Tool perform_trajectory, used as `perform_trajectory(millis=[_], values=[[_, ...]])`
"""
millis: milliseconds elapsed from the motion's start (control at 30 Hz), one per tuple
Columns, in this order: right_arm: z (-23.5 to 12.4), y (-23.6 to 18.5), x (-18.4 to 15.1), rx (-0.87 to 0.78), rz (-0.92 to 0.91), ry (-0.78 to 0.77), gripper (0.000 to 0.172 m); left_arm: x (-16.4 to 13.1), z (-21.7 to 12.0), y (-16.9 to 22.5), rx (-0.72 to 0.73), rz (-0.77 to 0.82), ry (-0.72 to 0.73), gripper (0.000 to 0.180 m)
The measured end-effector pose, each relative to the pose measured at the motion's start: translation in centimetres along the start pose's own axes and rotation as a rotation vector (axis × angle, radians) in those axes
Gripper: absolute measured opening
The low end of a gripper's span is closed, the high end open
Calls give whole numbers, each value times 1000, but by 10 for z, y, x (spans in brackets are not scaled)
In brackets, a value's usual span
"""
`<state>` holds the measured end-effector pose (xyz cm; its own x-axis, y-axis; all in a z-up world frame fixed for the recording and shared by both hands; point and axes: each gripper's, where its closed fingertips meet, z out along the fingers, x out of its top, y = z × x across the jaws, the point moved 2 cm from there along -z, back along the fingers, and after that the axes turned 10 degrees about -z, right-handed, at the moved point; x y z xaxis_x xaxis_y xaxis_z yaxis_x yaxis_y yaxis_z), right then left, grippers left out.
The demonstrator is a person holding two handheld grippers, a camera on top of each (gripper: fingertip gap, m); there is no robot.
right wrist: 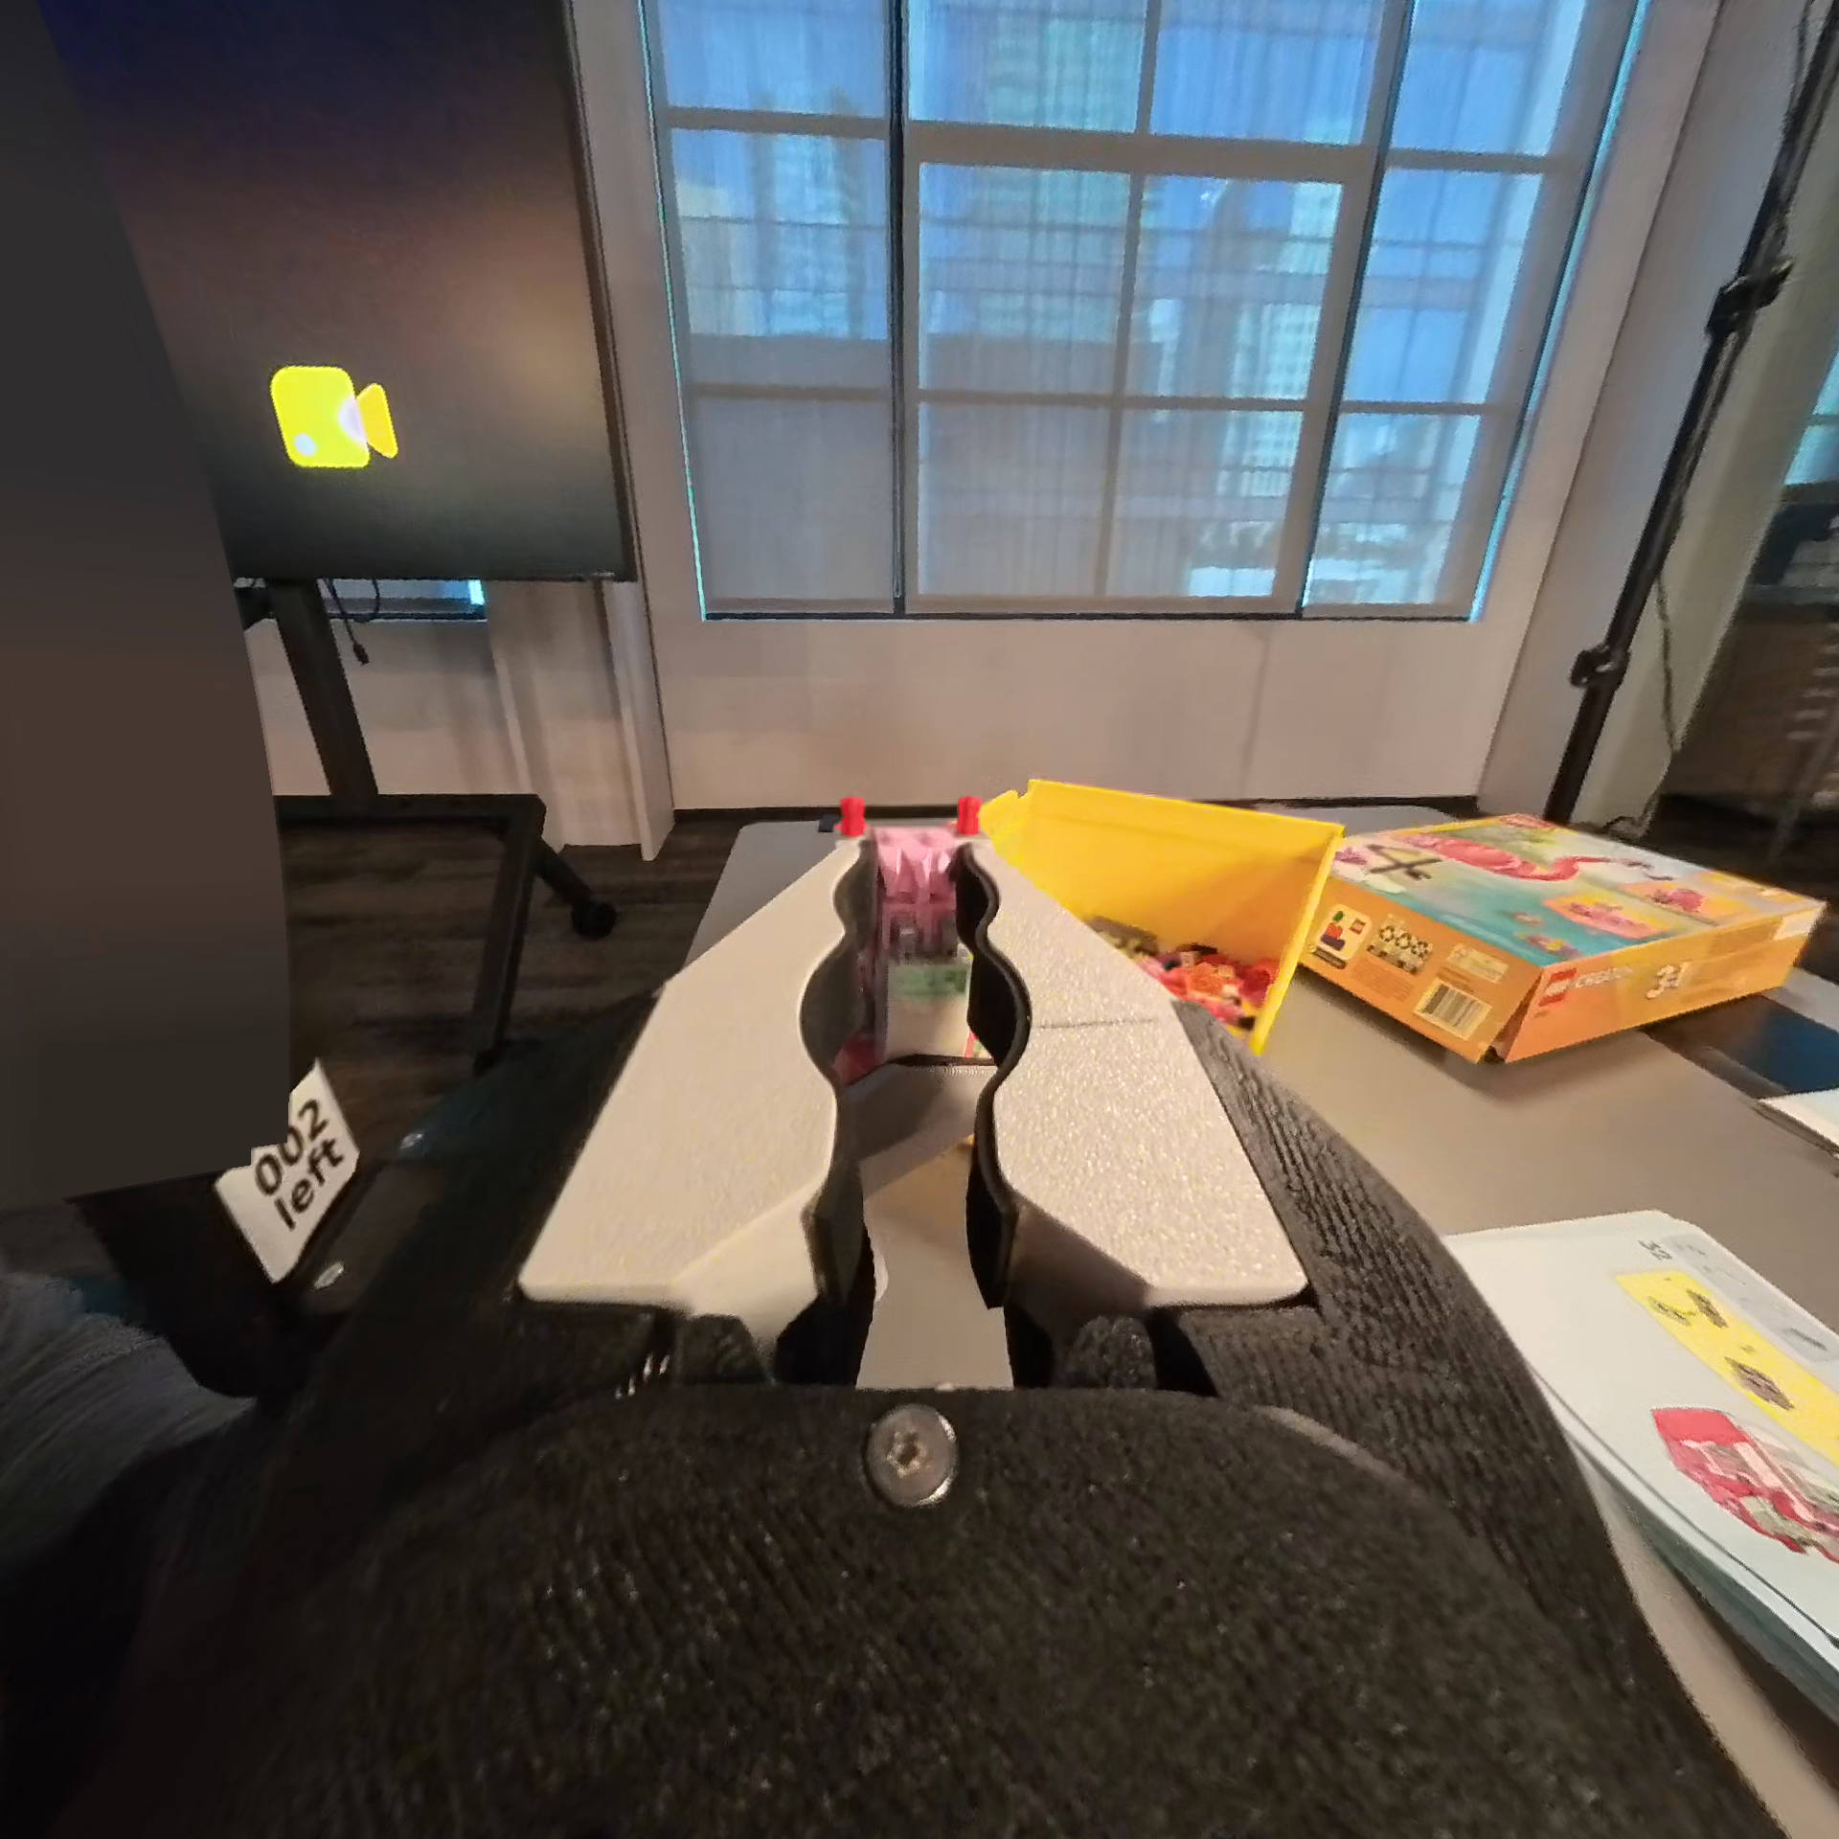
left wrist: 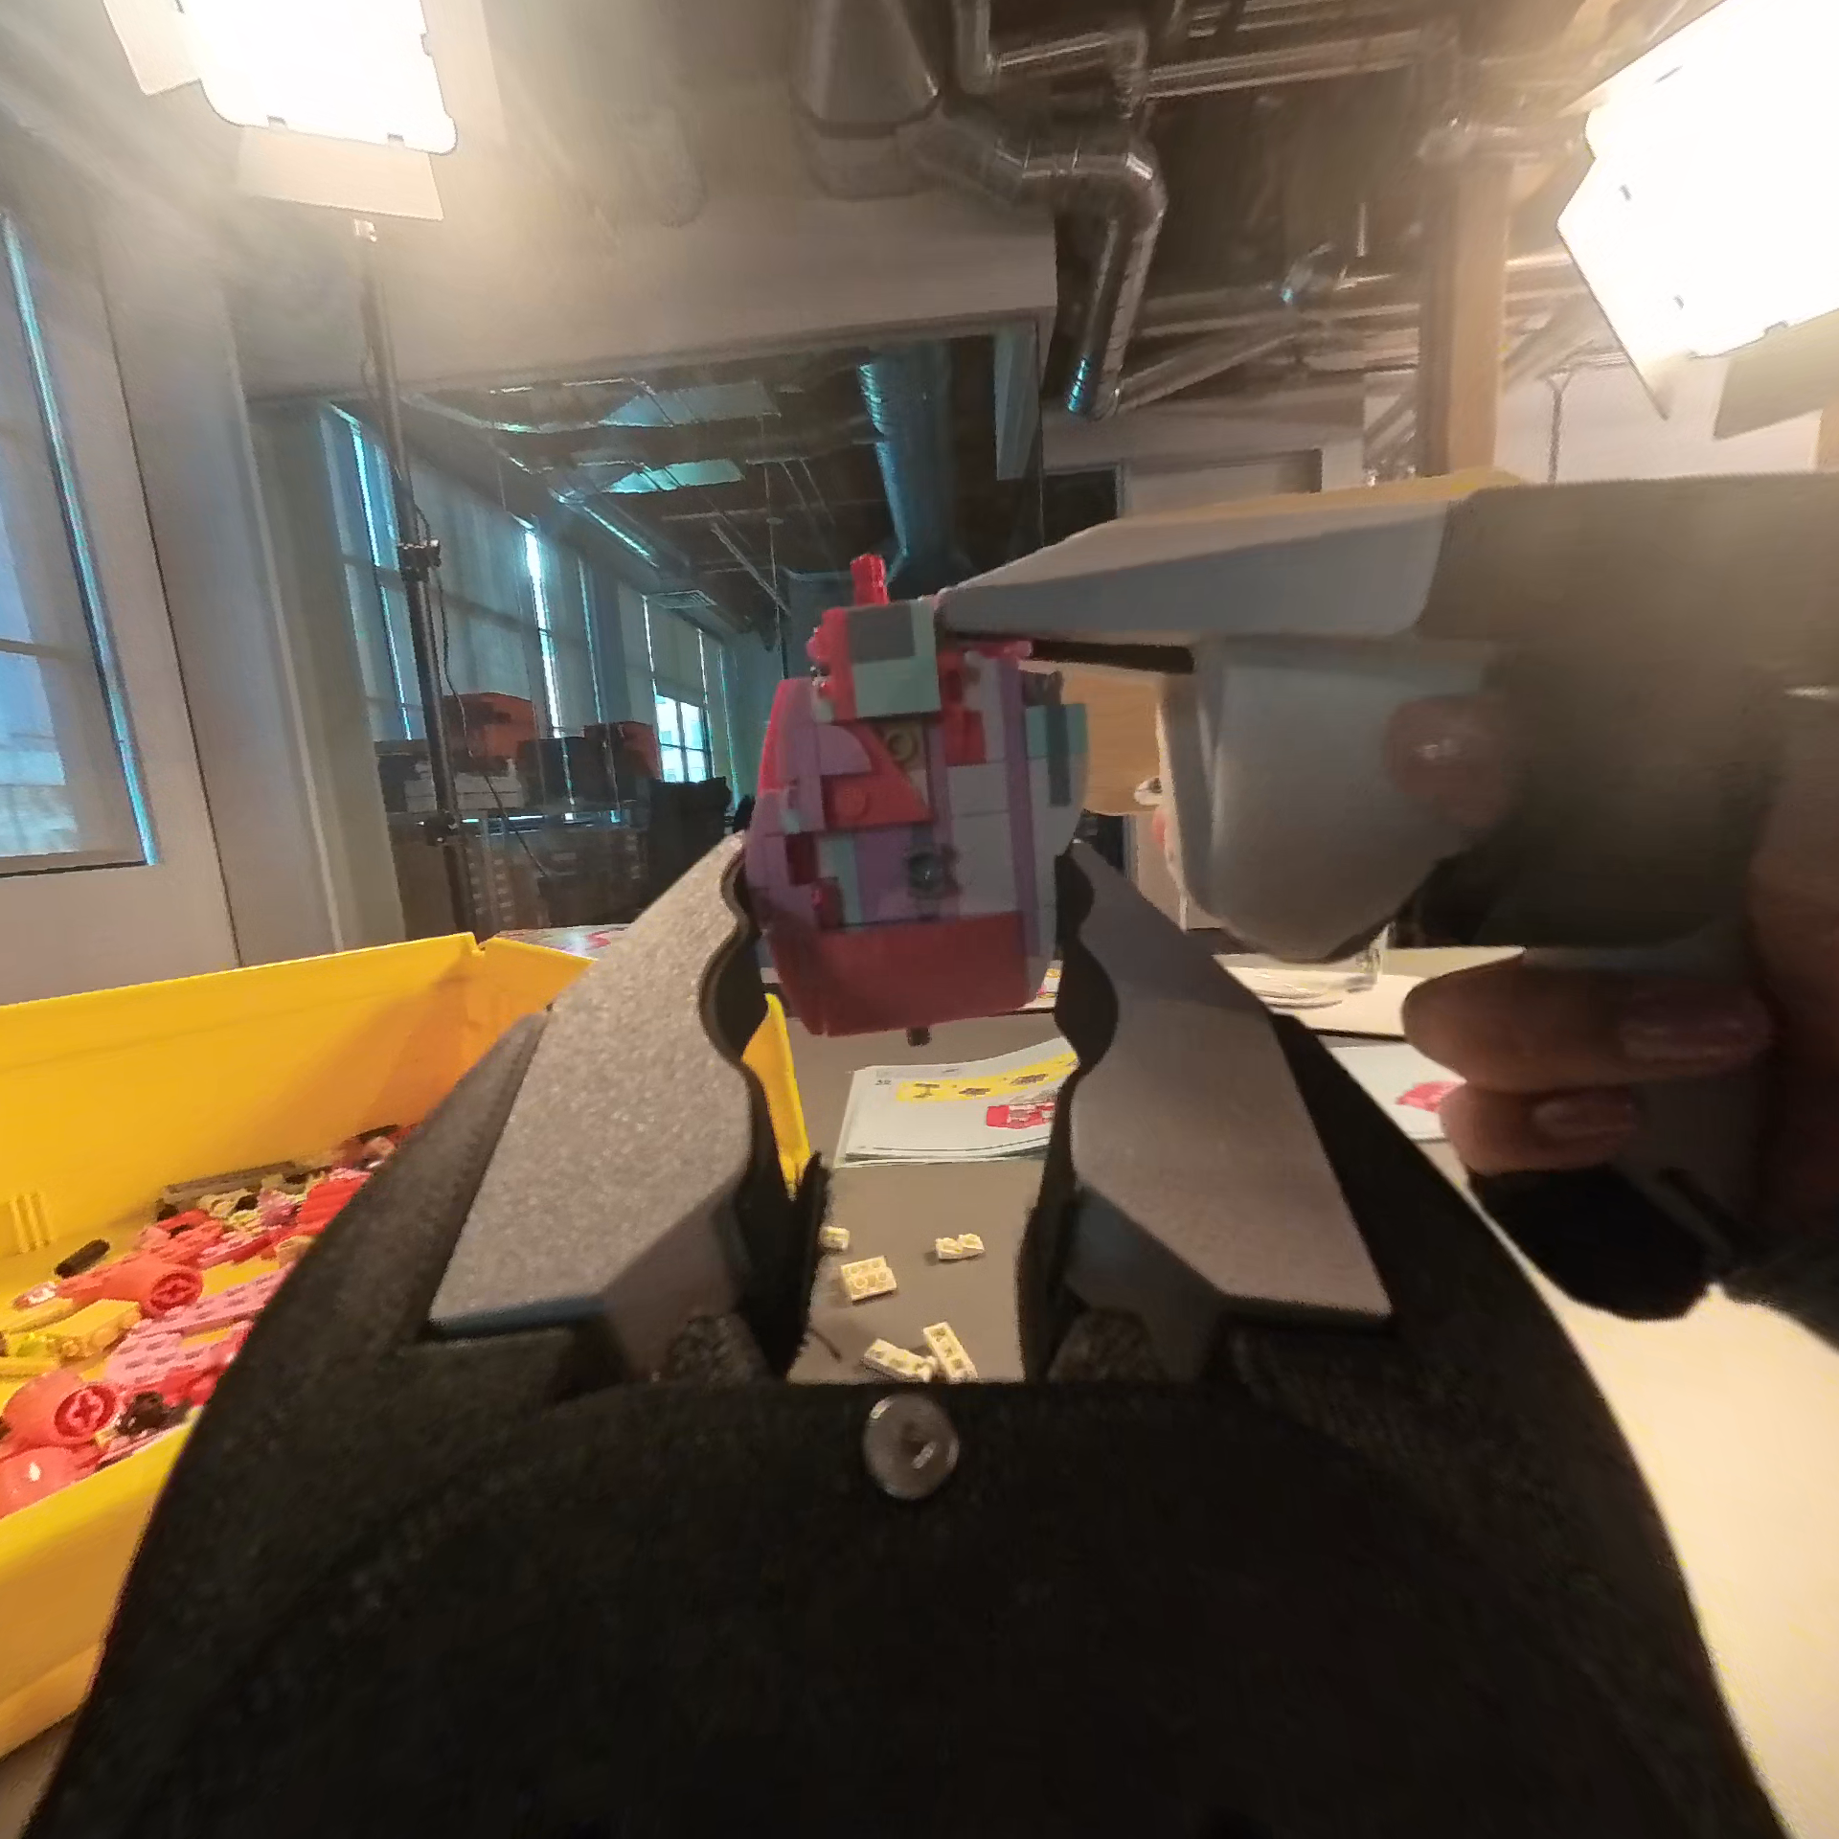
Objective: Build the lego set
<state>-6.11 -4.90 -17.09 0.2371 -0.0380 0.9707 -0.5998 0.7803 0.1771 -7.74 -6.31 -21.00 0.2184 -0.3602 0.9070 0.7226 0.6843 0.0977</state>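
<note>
A: Pink, lilac and dark-red bricks form the toy-brick model [left wrist: 901, 826], held in the air above the grey surface [left wrist: 925, 1194]. What grips it?

B: The left gripper [left wrist: 901, 901] has its jaws set wide, one finger on each side of the model's lower half. The left finger [left wrist: 637, 1045] lies against the model's flank. The right finger [left wrist: 1174, 1075] stands at its other side; contact there cannot be told.

A: And the second tool?

B: The right gripper [right wrist: 911, 896] comes in from the side, its jaws narrow and clamped on the model's pink top [right wrist: 911, 896]. Two red pegs [right wrist: 963, 814] stick out past its fingertips. A hand [left wrist: 1592, 1045] holds its grey body.

A: The surroundings?

B: A yellow bin [left wrist: 199, 1055] of loose pink and red bricks stands to the left of the left gripper. Small cream bricks [left wrist: 866, 1277] lie scattered on the surface under the model, with an instruction booklet [left wrist: 945, 1105] just past them. The set's cardboard box [right wrist: 1552, 935] lies beside the bin.
</note>
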Motion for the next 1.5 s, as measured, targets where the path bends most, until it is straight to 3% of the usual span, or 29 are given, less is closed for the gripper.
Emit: perform_trajectory(millis=[267,633,900,1233,1500], values=[[-3,1,1,97,-6,-117,14,-1,0,2,4,37,2,56],[-4,3,-1,84,-46,-196,14,-5,3,2,-14,17,-10,56],[-5,2,3,72,-94,-180,28,-8,5,-1,-12,-19,-25,57],[-13,5,0,115,-128,-250,9,-8,5,1,-15,-20,-19,56],[-12,2,-2,127,-134,-261,7,-9,4,3,-20,-2,-17,56]])
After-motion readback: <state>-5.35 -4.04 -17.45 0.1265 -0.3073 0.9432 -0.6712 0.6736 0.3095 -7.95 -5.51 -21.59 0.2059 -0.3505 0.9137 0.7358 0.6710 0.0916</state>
